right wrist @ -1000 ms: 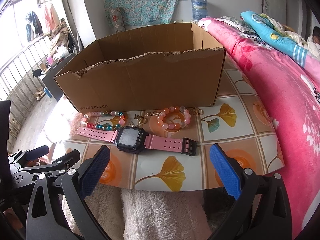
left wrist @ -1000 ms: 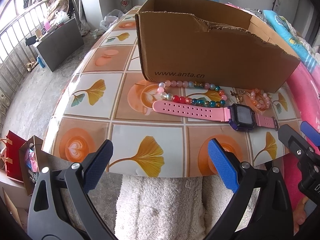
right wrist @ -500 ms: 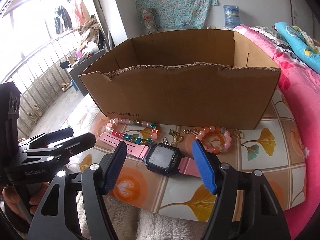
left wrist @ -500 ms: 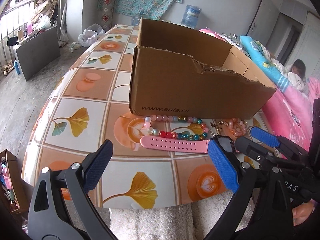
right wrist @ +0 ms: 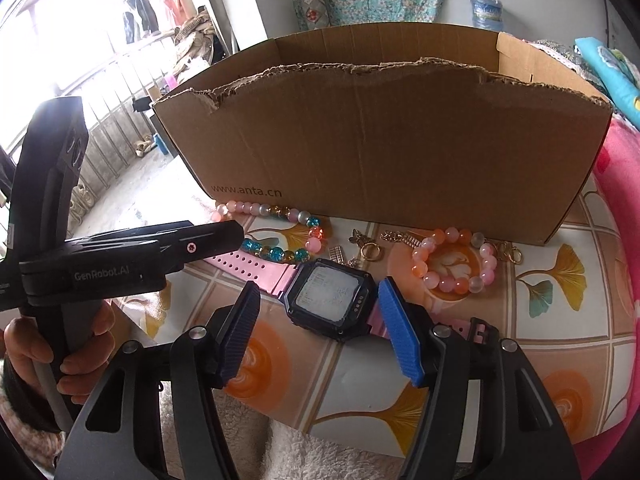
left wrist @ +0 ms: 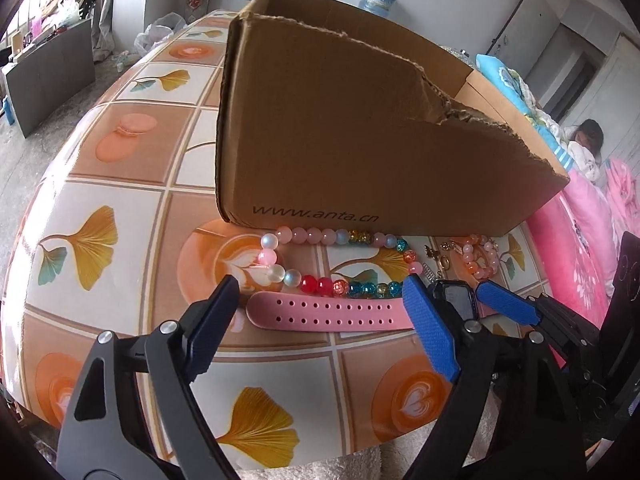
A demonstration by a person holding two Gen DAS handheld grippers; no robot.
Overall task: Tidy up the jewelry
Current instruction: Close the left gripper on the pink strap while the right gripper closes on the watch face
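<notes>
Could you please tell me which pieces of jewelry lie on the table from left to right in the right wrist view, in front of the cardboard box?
multicolored bead bracelet → pink watch → small gold ring → peach and pink bead bracelet → gold clasp

Cardboard box [right wrist: 380, 152] walls off the far side of the table [left wrist: 120, 200]; beaded bracelet [left wrist: 332, 260], small charms [right wrist: 360, 248] and peach bracelet [right wrist: 456, 260] crowd the strip at its base. Pink watch [right wrist: 332, 300] lies just in front. Left gripper [left wrist: 320, 320] and right gripper [right wrist: 318, 320], both spread wide, sit close together there. Open tabletop left of box and along the near edge.
</notes>
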